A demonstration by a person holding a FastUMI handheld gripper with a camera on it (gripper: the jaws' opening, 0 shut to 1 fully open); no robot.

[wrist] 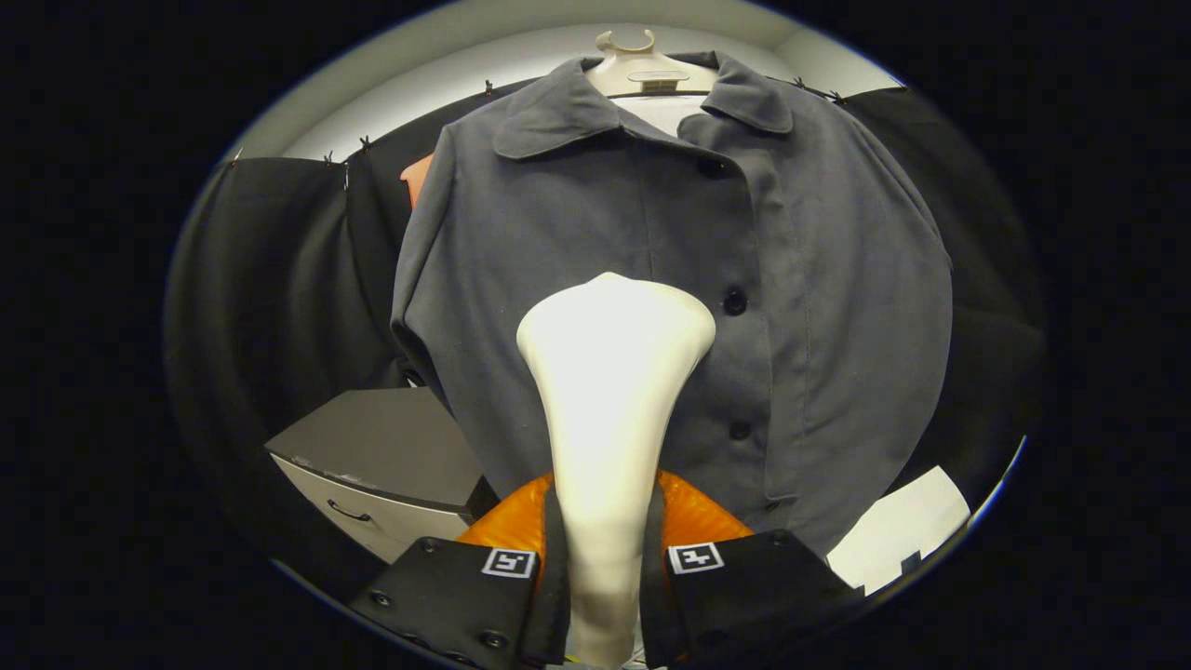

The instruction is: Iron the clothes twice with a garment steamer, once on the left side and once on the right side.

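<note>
Between the fingers of the hand-held gripper [605, 558], both pressed against its narrow handle, a white garment steamer [609, 391] stands upright, its flared head raised against the chest of a grey button-front shirt [819, 307]. The shirt hangs on a pale hanger [640, 70] in front of the booth's black cloth, collar at the top, a row of dark buttons [735, 301] running down the placket just beside the steamer head. Whether the head touches the fabric cannot be told. A grey drawer cabinet [386, 461] stands low, beside the shirt's hem. The head sits on the panel to one side of the placket, so this looks like a pass on that half. Done well, the stroke would likely run straight down the panel, face flat to the cloth, clear of the buttons, the grip kept firm so the handle does not twist.
</note>
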